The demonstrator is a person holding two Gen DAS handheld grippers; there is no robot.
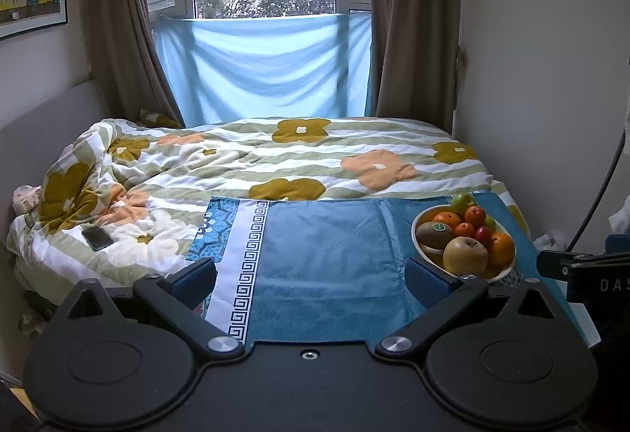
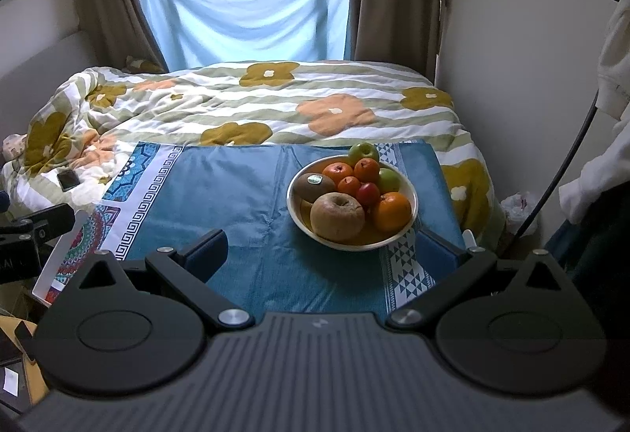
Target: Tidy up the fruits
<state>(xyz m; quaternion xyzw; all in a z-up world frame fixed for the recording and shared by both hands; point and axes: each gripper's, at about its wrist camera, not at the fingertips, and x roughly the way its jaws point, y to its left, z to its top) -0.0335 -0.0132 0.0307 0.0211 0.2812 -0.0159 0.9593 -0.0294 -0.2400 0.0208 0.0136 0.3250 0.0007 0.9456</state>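
Observation:
A white bowl [image 2: 409, 192] full of fruit stands on a blue cloth [image 2: 244, 196] spread over the bed. In it are a large tan apple [image 2: 336, 216], a brown kiwi [image 2: 313, 186], several oranges [image 2: 391, 211], a small red fruit [image 2: 368, 193] and green apples [image 2: 364, 151]. My right gripper [image 2: 330, 247] is open and empty, just in front of the bowl. My left gripper [image 1: 311, 278] is open and empty, over the cloth; the bowl [image 1: 418, 249] sits to its right, by the right finger [image 1: 427, 280].
A floral duvet [image 1: 275, 160] covers the bed, with a dark phone [image 1: 97, 238] on its left part. Curtains and a window with a light blue sheet [image 1: 264, 66] are behind. A wall is close on the right. The other gripper [image 1: 586, 272] shows at the right edge.

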